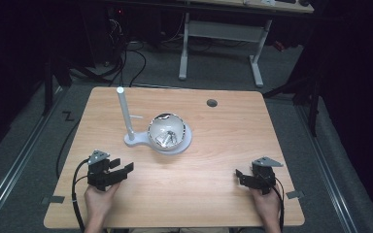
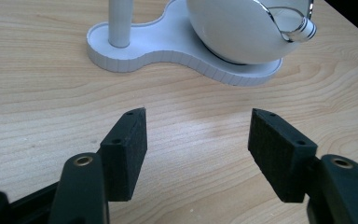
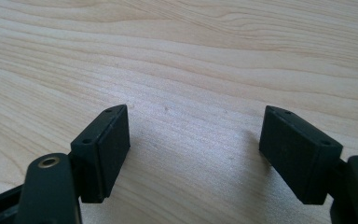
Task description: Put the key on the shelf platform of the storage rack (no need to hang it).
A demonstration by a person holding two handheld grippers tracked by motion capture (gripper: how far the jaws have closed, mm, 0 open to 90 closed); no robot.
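High cam overhead, fwd-down; tongs cams low, close – table [image 1: 213, 145] shared.

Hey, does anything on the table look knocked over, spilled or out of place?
Nothing stands out. The bowl sits on its white stand, the post is upright, and both grippers are open and empty.

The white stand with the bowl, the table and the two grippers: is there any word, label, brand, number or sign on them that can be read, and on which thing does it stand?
None: no readable text in any view.
The white stand, its post and the bowl are plain.
The table shows bare wood grain.
The left gripper and right gripper carry no marking.
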